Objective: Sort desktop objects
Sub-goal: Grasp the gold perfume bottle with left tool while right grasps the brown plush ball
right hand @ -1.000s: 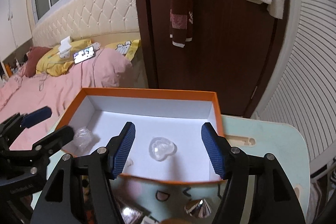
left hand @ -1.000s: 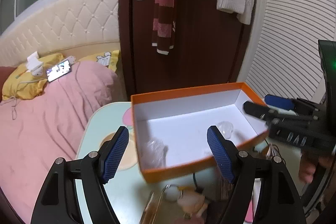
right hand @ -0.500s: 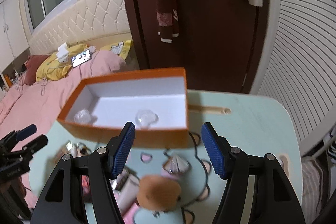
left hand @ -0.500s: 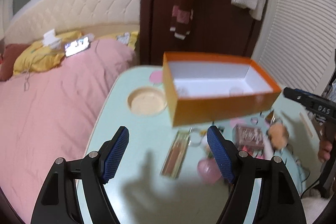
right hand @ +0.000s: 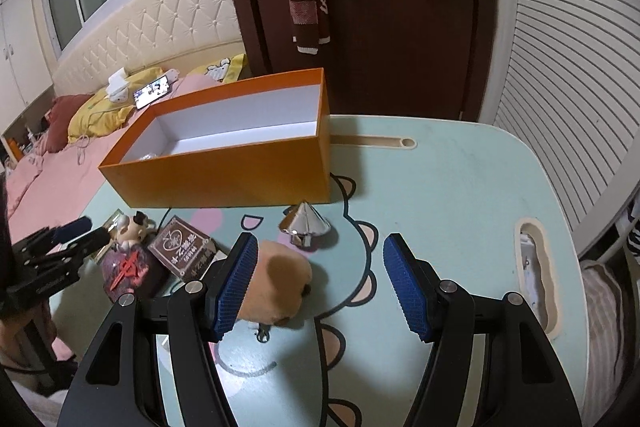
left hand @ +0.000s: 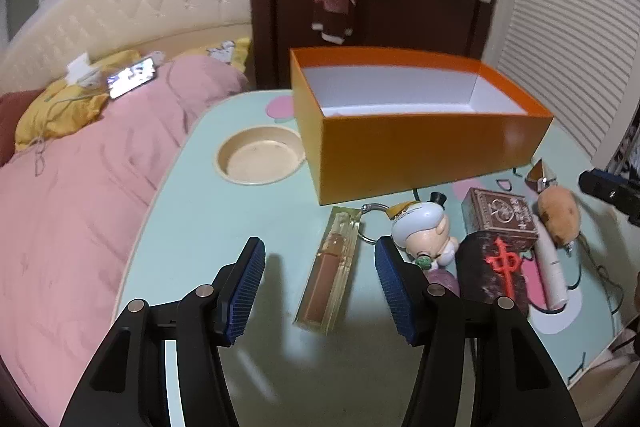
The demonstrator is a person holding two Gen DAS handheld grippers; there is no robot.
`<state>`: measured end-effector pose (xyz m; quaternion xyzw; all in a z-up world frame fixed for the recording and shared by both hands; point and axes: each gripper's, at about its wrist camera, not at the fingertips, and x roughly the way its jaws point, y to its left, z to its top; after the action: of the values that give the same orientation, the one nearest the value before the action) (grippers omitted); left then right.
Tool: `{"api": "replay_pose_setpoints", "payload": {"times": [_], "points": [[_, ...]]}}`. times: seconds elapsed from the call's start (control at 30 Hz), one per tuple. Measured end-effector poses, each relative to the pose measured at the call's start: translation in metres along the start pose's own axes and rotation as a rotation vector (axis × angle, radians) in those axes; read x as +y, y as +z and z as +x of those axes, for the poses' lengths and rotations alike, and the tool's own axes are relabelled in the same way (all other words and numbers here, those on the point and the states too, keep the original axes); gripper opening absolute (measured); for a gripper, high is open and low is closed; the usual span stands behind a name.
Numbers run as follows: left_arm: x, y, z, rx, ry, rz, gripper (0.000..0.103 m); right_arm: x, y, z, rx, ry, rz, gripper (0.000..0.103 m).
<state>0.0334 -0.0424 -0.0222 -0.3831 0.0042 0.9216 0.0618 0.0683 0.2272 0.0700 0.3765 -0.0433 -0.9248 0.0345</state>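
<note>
Box point(left hand: 420, 163) wall is hiding its contents; my left gripper point(left hand: 320, 277) has just been closing, straddling the amber tube point(left hand: 332, 267) untouched; right gripper point(right hand: 320, 281) is gaping empty.

Mint-green table point(left hand: 224, 211), cartoon-printed; bearing orange box point(left hand: 420, 155), amber tube point(left hand: 330, 267), figurine point(left hand: 424, 229), brown tin point(left hand: 500, 221), plush toy point(right hand: 276, 285), silver cone point(right hand: 306, 221).

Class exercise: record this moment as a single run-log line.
left gripper: open, jaws just closing, astride amber tube | right gripper: open, beside plush toy | orange box: on table
</note>
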Motion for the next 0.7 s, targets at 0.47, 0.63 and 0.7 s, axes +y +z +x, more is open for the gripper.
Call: {"api": "replay_pose_setpoints", "payload": {"times": [0.47, 0.63, 0.7], "points": [[-0.008, -0.008, 0.002, -0.049, 0.015, 0.04, 0.016, 0.008, -0.008, 0.012, 0.03, 0.102, -0.004, 0.066], [-0.008, -0.007, 0.003, -0.051, 0.021, 0.039, 0.016, 0.014, -0.012, 0.026, 0.074, 0.077, -0.018, 0.066], [-0.008, -0.008, 0.003, -0.051, 0.021, 0.037, 0.016, 0.015, -0.014, 0.03, 0.09, 0.069, -0.019, 0.066]]}}
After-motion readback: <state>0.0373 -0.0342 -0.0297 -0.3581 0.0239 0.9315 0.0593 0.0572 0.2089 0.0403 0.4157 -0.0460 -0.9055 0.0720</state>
